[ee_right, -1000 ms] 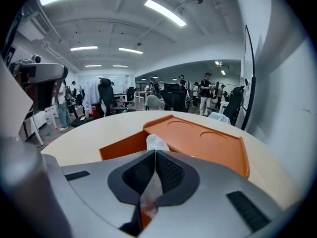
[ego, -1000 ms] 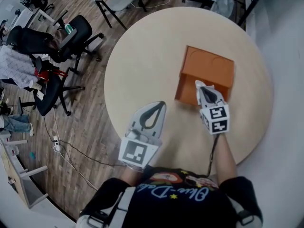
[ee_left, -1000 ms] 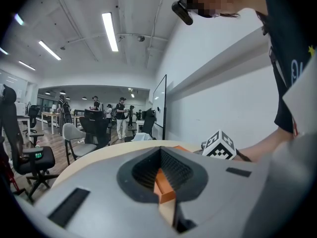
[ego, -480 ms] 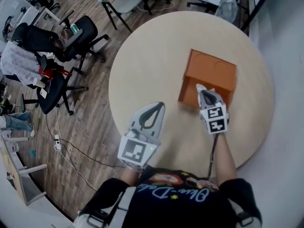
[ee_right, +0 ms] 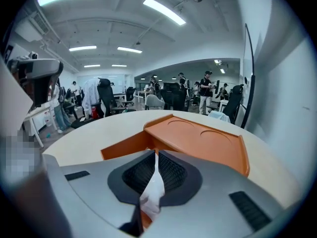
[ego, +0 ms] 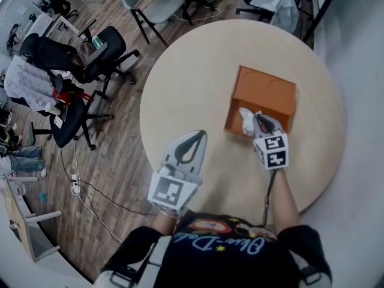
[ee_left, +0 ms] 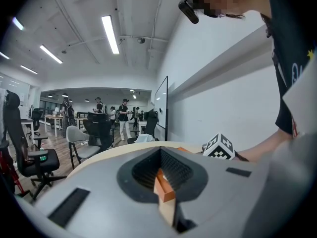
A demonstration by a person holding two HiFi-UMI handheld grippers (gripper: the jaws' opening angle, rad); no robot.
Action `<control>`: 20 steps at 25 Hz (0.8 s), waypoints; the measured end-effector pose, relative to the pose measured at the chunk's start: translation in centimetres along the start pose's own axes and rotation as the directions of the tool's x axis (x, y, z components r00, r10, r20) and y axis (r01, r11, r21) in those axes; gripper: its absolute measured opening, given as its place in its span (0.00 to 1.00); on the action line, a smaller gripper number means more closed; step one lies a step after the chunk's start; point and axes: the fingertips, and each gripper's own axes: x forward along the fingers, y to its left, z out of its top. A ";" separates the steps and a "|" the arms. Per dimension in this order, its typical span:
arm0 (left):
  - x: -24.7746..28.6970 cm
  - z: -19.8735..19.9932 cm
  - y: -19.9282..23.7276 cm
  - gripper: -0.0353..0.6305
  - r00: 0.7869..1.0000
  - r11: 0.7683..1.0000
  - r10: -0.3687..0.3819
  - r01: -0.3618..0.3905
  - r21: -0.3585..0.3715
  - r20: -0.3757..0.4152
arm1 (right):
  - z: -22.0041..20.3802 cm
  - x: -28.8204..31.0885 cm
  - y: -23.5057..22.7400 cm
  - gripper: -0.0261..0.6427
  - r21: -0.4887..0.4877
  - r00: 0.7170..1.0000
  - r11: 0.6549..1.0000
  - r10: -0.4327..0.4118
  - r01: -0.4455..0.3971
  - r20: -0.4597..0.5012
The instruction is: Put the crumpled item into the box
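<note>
Right gripper (ego: pixel 259 120) clenched on crumpled item (ego: pixel 245 120), right of frame centre, at near edge of orange box (ego: pixel 267 92), not yet inside. Left gripper (ego: pixel 197 138) closed, empty, lower centre. Risk: releasing here drops it onto table (ego: pixel 186 83), short of box; thin pinch could slip.

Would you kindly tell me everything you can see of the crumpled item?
The crumpled item is white, thin and creased, like tissue or paper. It is pinched between the shut jaws of the right gripper, its loose end bunching out beside the tips, at the near edge of the orange box. Whether it touches the box cannot be told.
</note>
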 end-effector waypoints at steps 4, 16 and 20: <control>-0.4 0.5 -0.5 0.04 1.000 1.000 -0.003 0.003 0.010 0.010 | 1.3 -2.5 -1.1 0.04 0.037 0.995 0.998 -0.051 0.048 0.088; -2.3 3.0 -4.0 0.04 0.998 0.998 -0.029 0.025 0.058 0.055 | 5.4 -13.4 -0.2 0.04 0.101 0.943 0.993 -0.089 0.060 0.321; -3.1 3.0 -5.3 0.04 0.998 0.997 -0.032 0.028 0.069 0.060 | 6.8 -16.6 1.6 0.04 0.057 0.917 0.998 -0.041 0.019 0.398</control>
